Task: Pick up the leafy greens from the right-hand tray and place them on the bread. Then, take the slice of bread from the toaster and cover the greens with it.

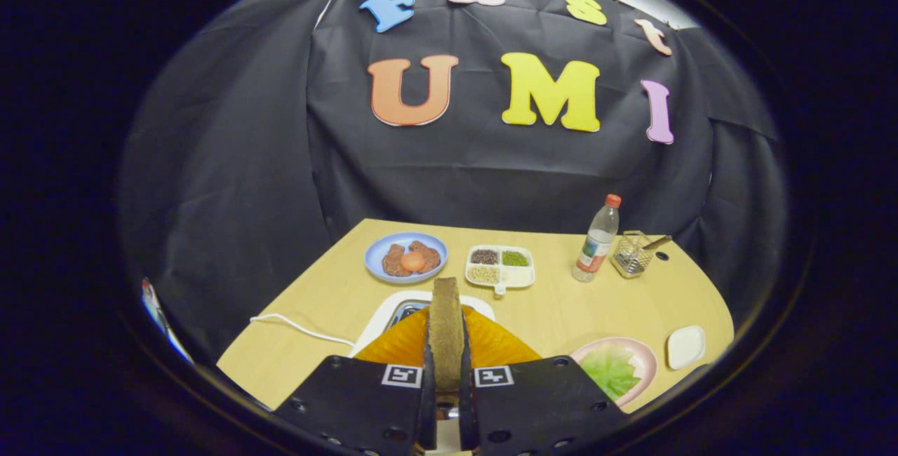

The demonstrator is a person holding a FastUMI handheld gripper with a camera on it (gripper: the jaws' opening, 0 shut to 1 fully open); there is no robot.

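A brown slice of bread (446, 316) stands on edge between my fingers, and my gripper (446, 344) is shut on it, with both dark pads pressing its flat sides. The slice is held just above the white toaster (393, 310), whose slot shows right behind the fingers. The leafy greens (609, 370) lie spread on a pink plate (649, 358) to the right of the fingers, close to the table's near edge. Whether any bread lies under the greens I cannot tell.
Beyond the toaster are a blue plate (375, 252) with meat patties and an orange ball, and a white divided tray (520, 276) of grains. A plastic bottle (596, 242) and wire basket (631, 254) stand far right. A small white dish (685, 346) is beside the pink plate. A white cable (295, 326) runs left.
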